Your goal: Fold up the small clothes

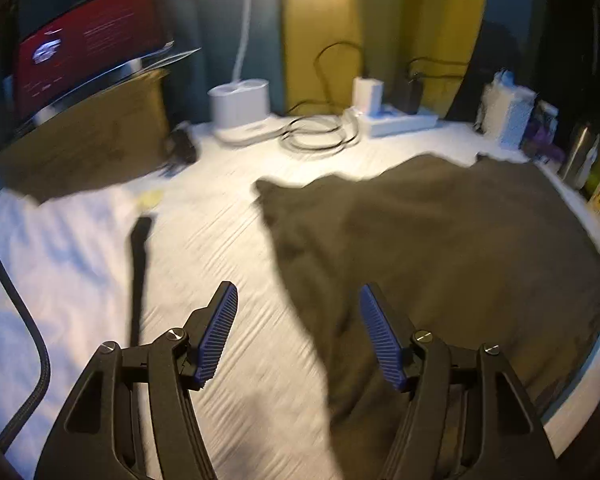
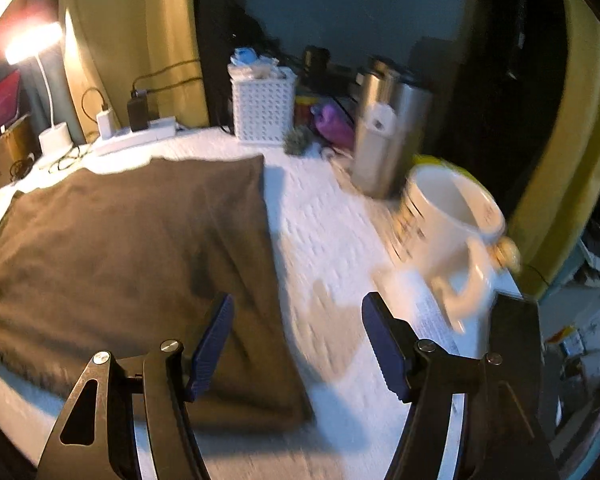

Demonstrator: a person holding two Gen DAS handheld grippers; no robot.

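A dark brown garment (image 1: 440,248) lies spread flat on the white table cover (image 1: 204,248). My left gripper (image 1: 298,300) is open and empty, hovering over the garment's left edge near the front. In the right wrist view the same garment (image 2: 132,248) fills the left half. My right gripper (image 2: 298,308) is open and empty, above the garment's right edge, its left finger over the cloth and its right finger over the white cover (image 2: 332,240).
A white mug (image 2: 448,232), a steel flask (image 2: 388,136) and a white lattice basket (image 2: 262,110) stand at the right. A power strip (image 1: 400,120), coiled cables (image 1: 320,136), a lamp base (image 1: 240,104), a cardboard box (image 1: 88,140) and a black strap (image 1: 140,264) lie behind and left.
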